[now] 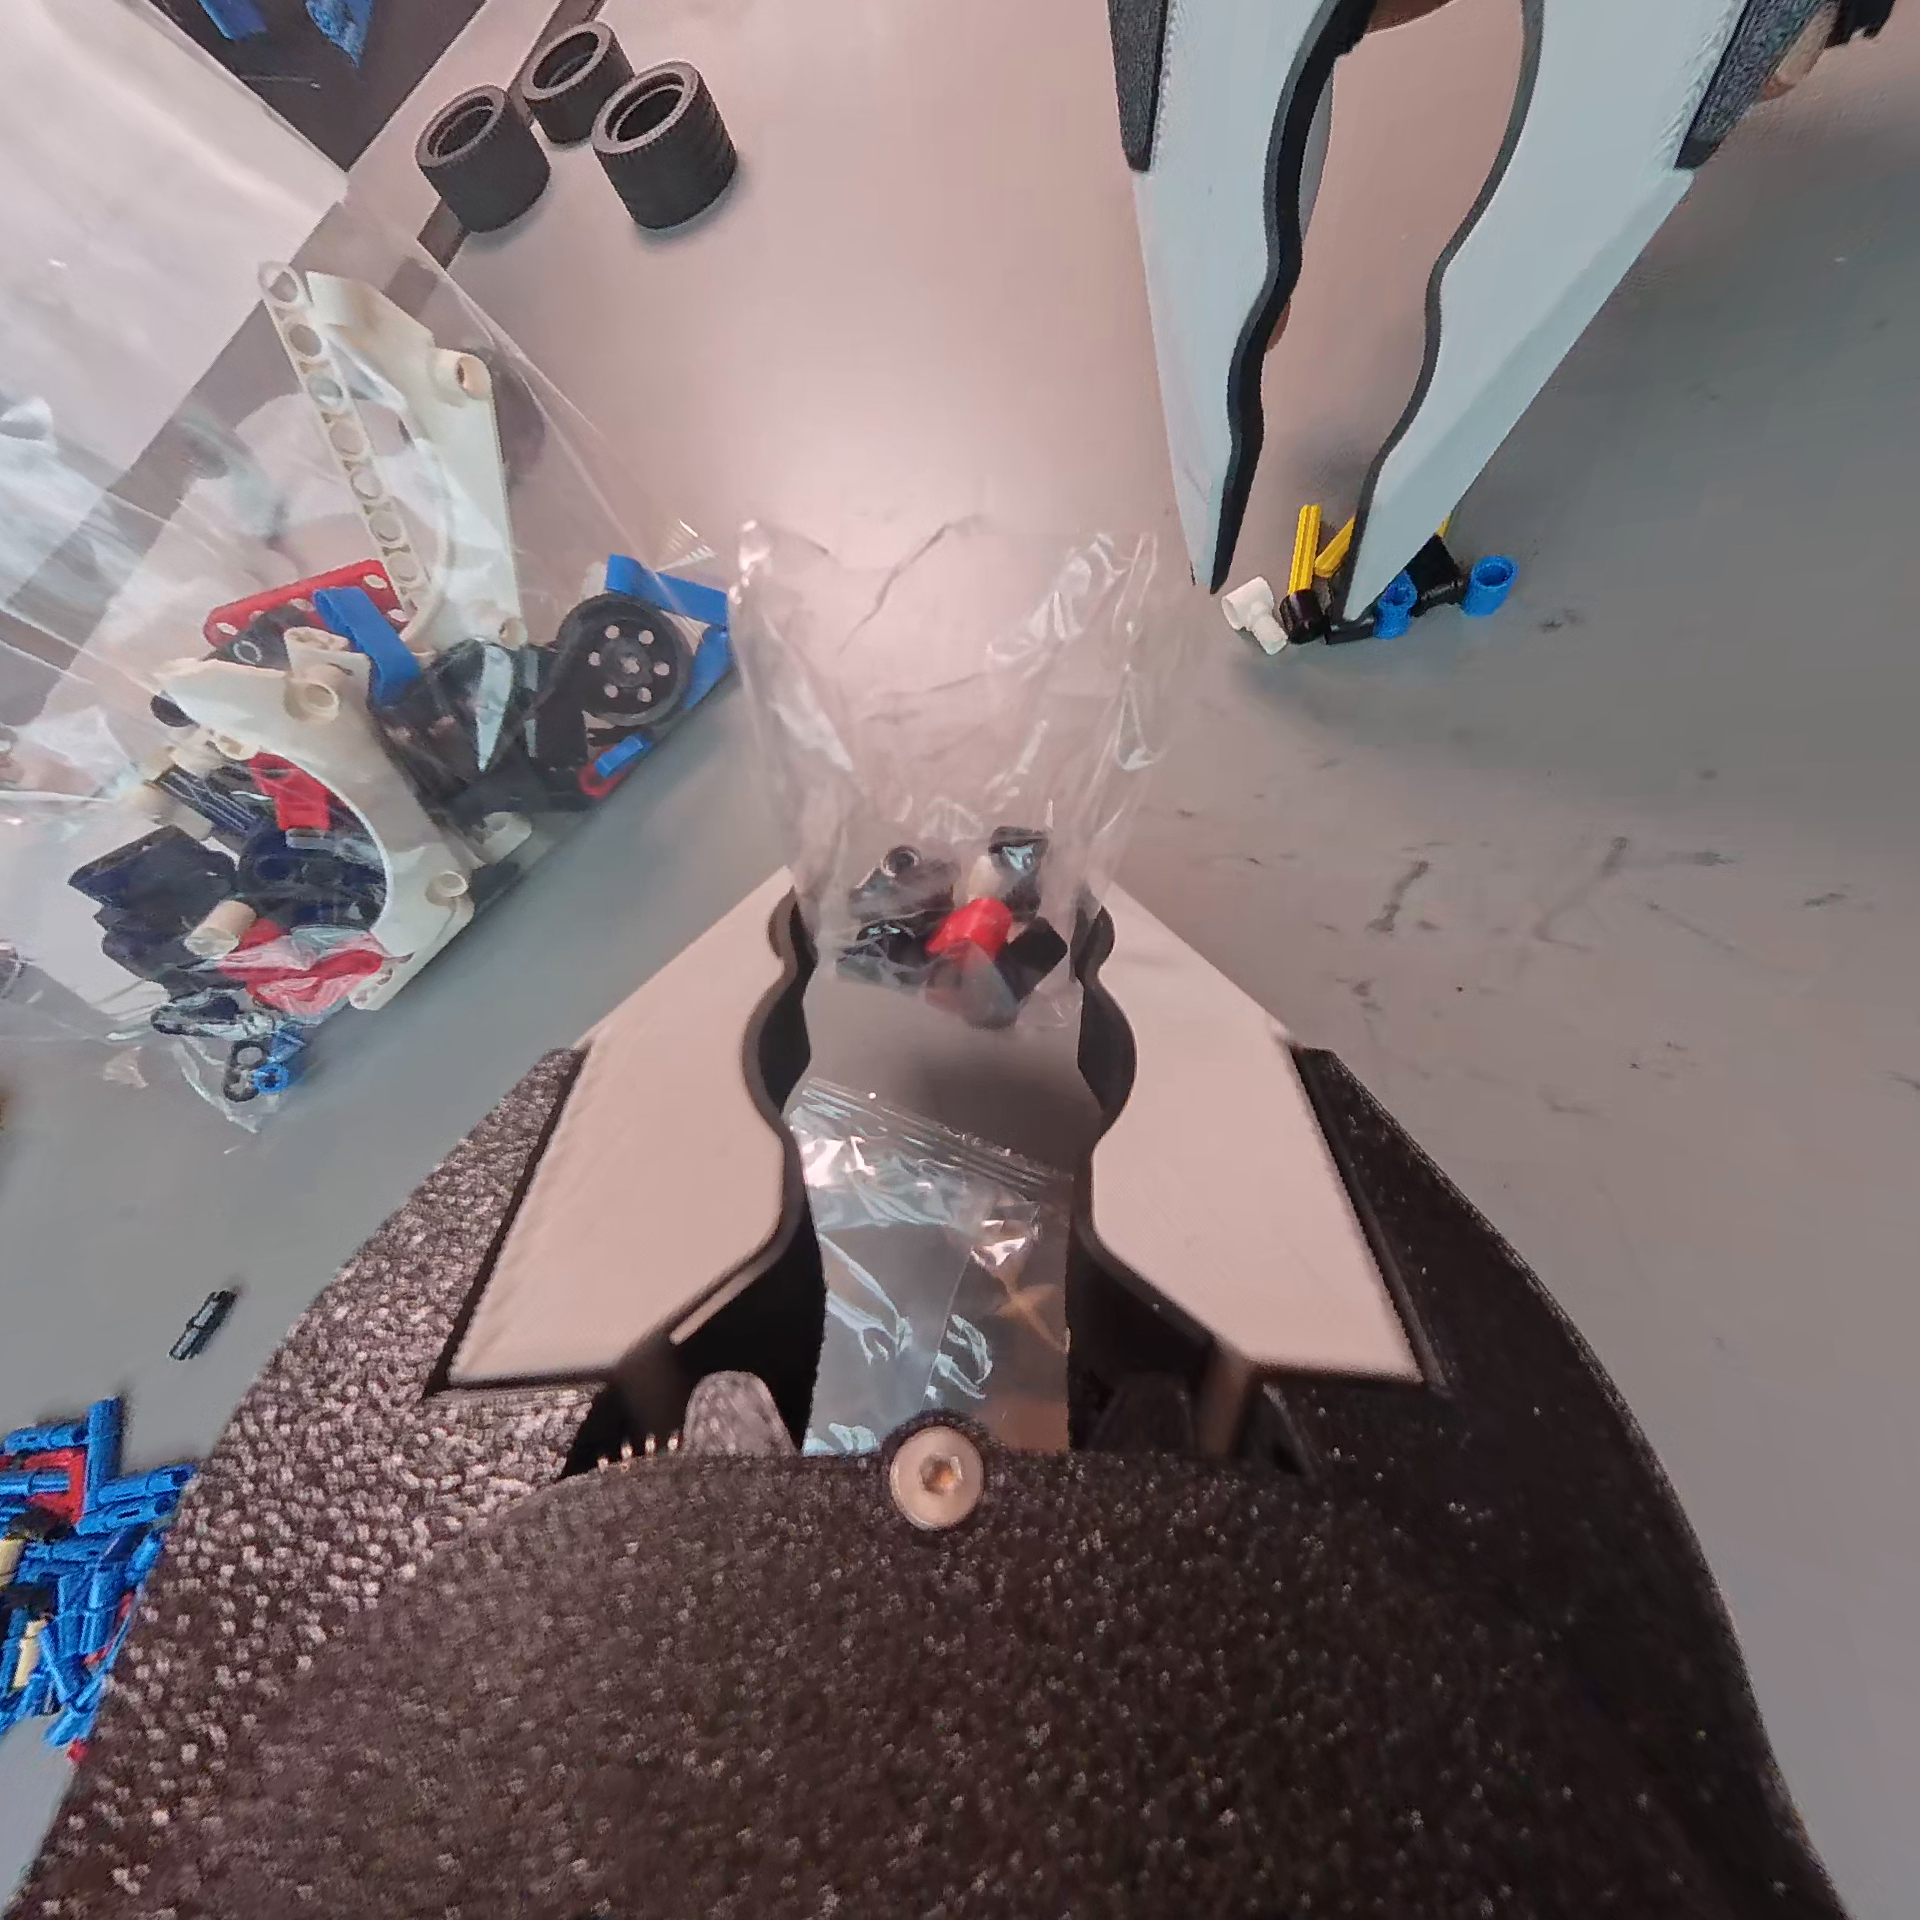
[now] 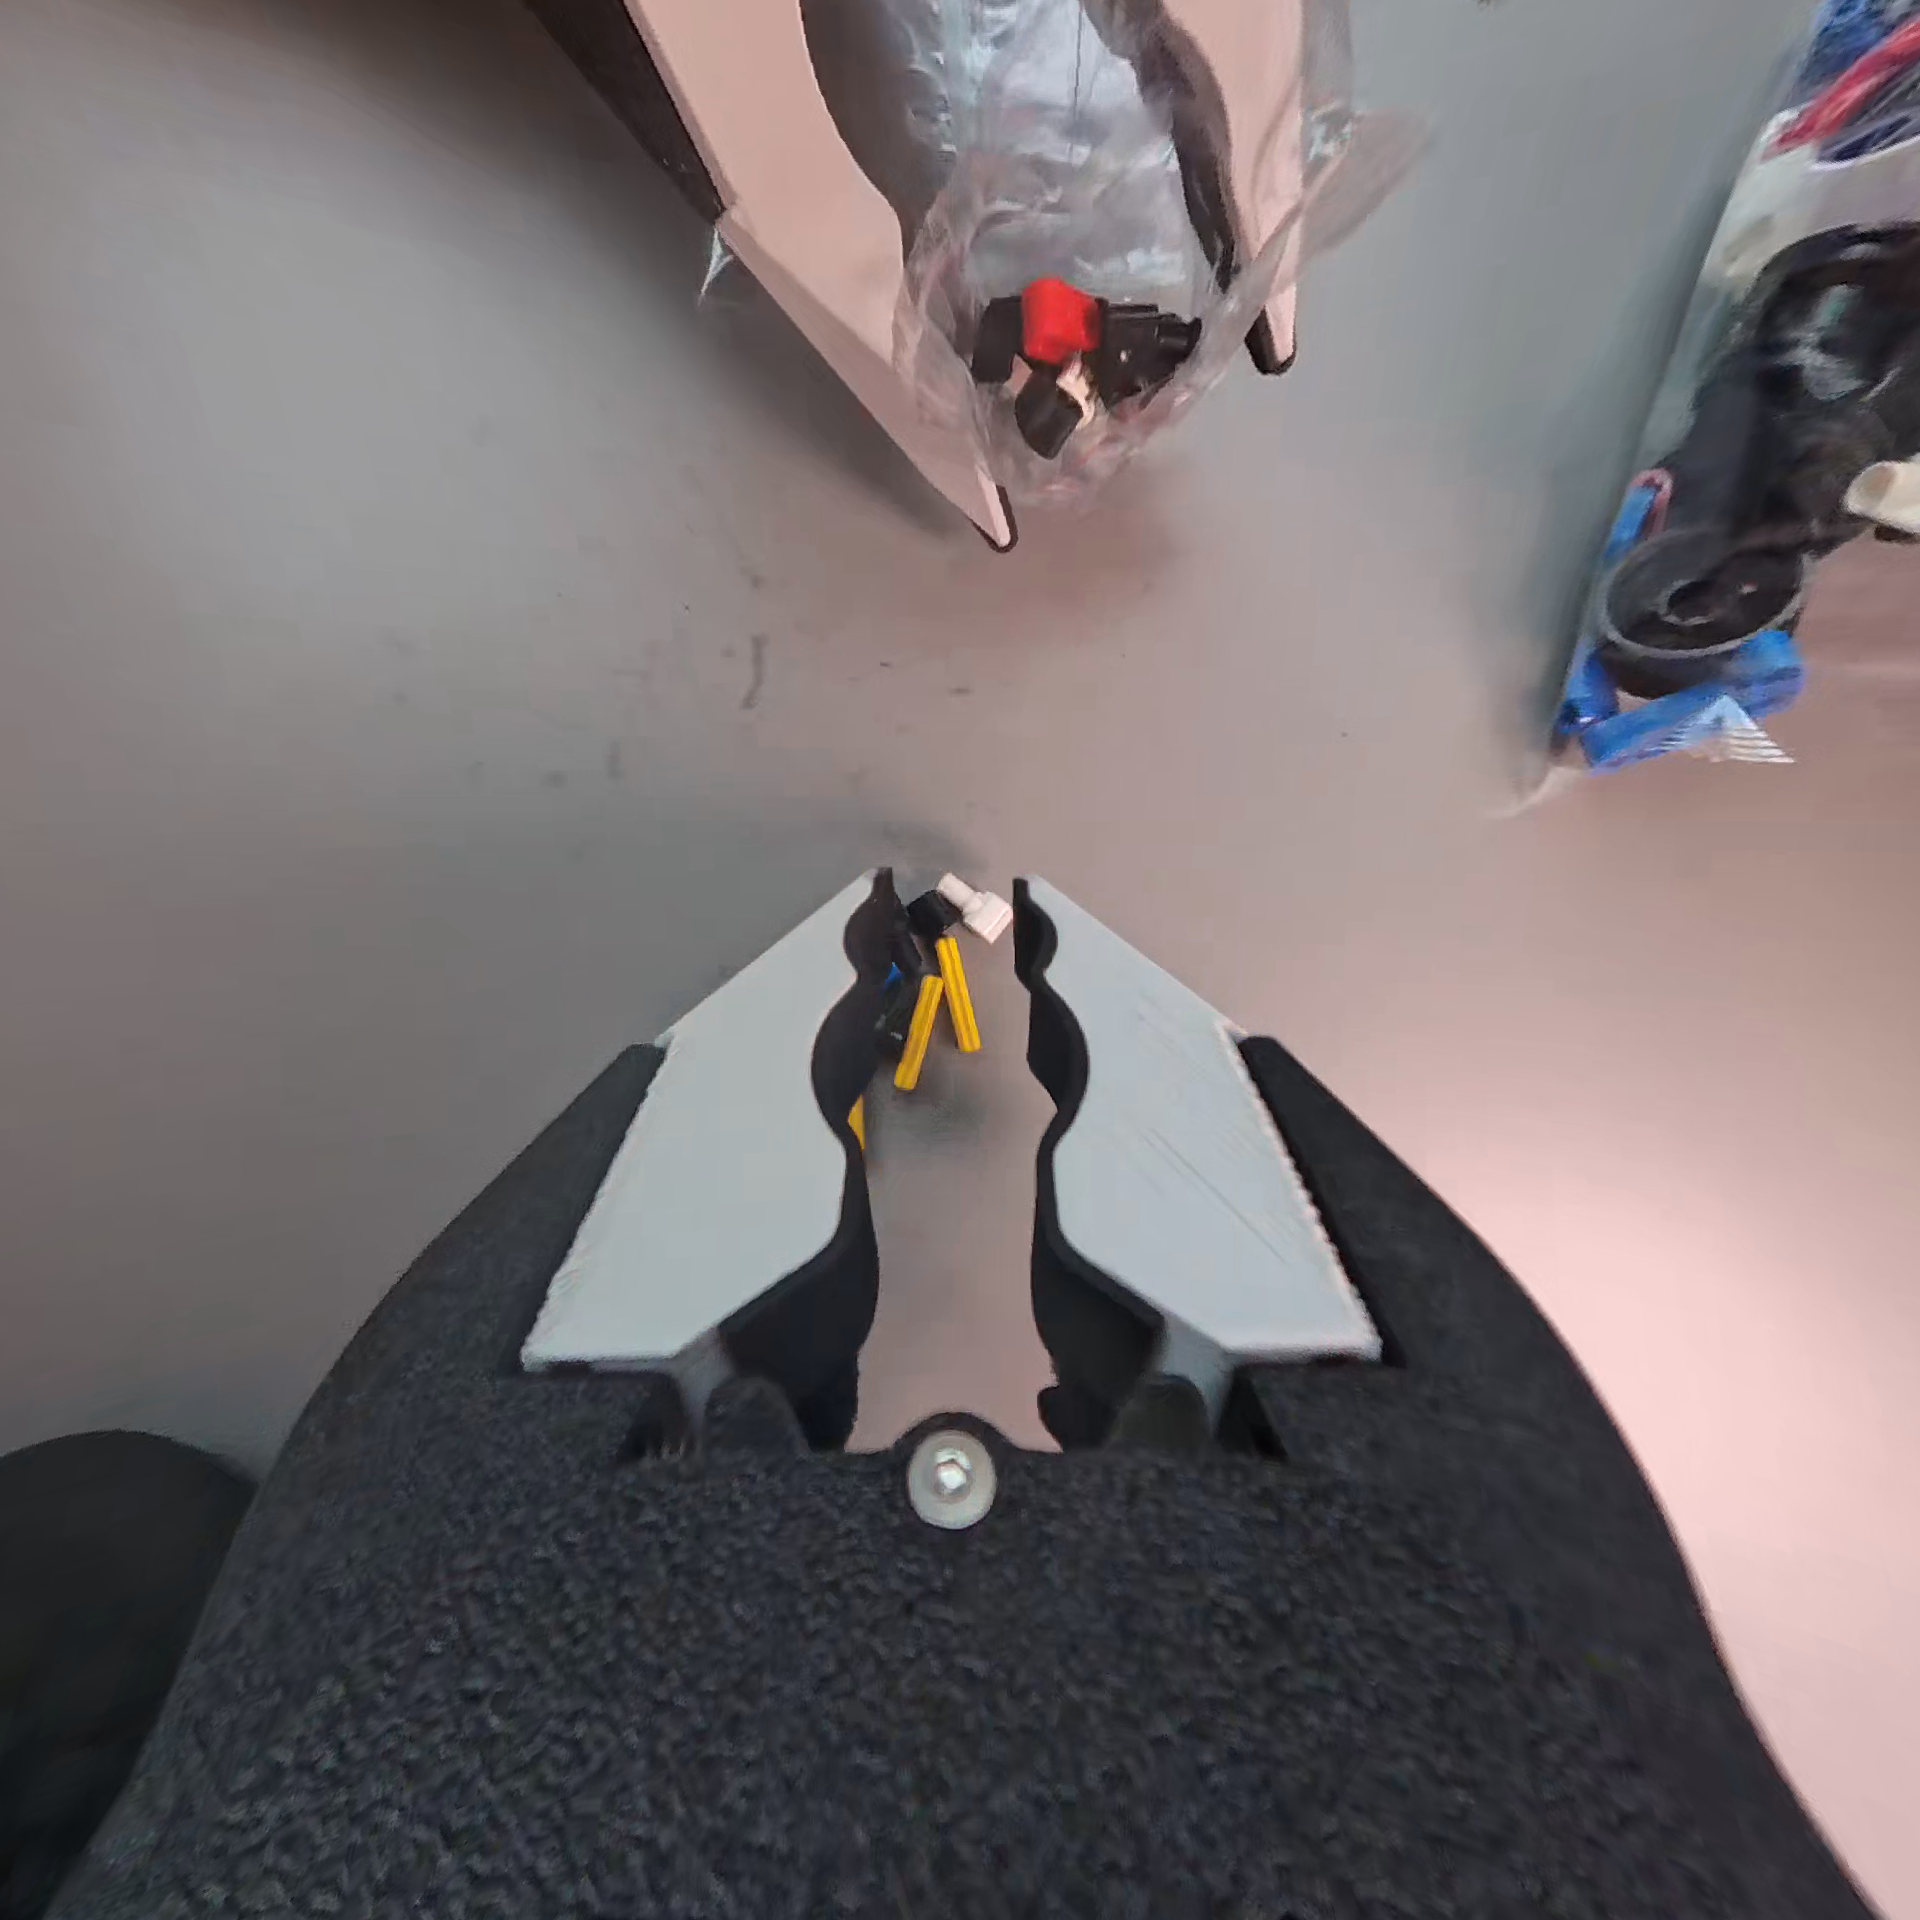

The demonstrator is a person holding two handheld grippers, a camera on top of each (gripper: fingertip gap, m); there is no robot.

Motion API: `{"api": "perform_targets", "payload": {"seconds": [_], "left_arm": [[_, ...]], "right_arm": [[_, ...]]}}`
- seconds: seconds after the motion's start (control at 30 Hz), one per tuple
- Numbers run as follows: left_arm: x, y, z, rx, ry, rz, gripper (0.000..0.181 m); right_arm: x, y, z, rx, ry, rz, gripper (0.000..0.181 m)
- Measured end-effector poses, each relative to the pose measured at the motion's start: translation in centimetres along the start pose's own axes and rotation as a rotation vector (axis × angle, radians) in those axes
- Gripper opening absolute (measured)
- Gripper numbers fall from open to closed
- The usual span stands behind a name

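Note:
My left gripper [image 1: 945, 925] is shut on a small clear bag [image 1: 935, 707] that holds red and black building-toy pieces [image 1: 966, 930]. The bag's loose end flares out beyond the fingertips. The right wrist view shows this gripper [image 2: 1138, 447] and bag [image 2: 1049, 343] from the front, low over the grey table. My right gripper [image 2: 945, 883] is open, with its fingertips down at the table. They stand on either side of loose small pieces: yellow axles [image 2: 956, 987], a white connector [image 2: 977, 914] and black bits. It also shows in the left wrist view [image 1: 1288, 597], with blue connectors [image 1: 1491, 577] beside it.
A large clear bag of white, blue, red and black parts [image 1: 343, 748] lies at the left and also shows in the right wrist view [image 2: 1766, 468]. Three black tyres [image 1: 582, 125] stand at the back. A pile of blue pins [image 1: 62, 1558], a black pin [image 1: 203, 1322] and a zip bag [image 1: 914, 1268] lie near. Tip to tip, the grippers are about 8 centimeters apart. Between my left fingertips and the black pin [image 1: 203, 1322] there is roughly 20 centimeters.

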State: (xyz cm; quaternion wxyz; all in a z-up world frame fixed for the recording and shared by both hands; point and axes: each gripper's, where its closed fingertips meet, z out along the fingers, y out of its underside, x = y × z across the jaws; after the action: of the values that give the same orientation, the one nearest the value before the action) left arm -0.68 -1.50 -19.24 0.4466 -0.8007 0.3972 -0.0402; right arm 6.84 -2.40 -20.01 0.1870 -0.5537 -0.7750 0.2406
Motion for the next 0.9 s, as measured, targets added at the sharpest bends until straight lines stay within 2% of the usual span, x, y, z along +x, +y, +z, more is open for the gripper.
{"api": "perform_targets", "payload": {"seconds": [0.03, 0.37, 0.5, 0.7, 0.8, 0.9], "left_arm": [[0.0, 0.0, 0.0, 0.001, 0.0, -0.001, 0.049], [0.0, 0.0, -0.1, 0.002, 0.002, 0.001, 0.049], [0.0, 0.0, -0.1, 0.002, 0.004, -0.002, 0.049], [0.1, 0.1, -0.1, -0.001, 0.008, 0.0, 0.049], [0.1, 0.1, -0.1, -0.004, 0.008, 0.004, 0.049], [0.2, 0.0, -0.1, -0.004, 0.009, 0.008, 0.049]], "right_arm": [[0.1, 0.2, 0.0, -0.006, 0.001, 0.009, 0.022], [-0.3, 0.8, 0.6, -0.045, -0.017, 0.035, 0.02], [0.3, 0.8, 0.7, -0.043, 0.022, 0.025, 0.006], [0.3, 0.5, 0.6, -0.018, 0.022, -0.004, 0.005], [0.4, -1.3, -0.3, 0.083, 0.033, -0.014, 0.005], [0.3, -4.7, -2.1, 0.272, 0.042, -0.026, 0.005]]}}
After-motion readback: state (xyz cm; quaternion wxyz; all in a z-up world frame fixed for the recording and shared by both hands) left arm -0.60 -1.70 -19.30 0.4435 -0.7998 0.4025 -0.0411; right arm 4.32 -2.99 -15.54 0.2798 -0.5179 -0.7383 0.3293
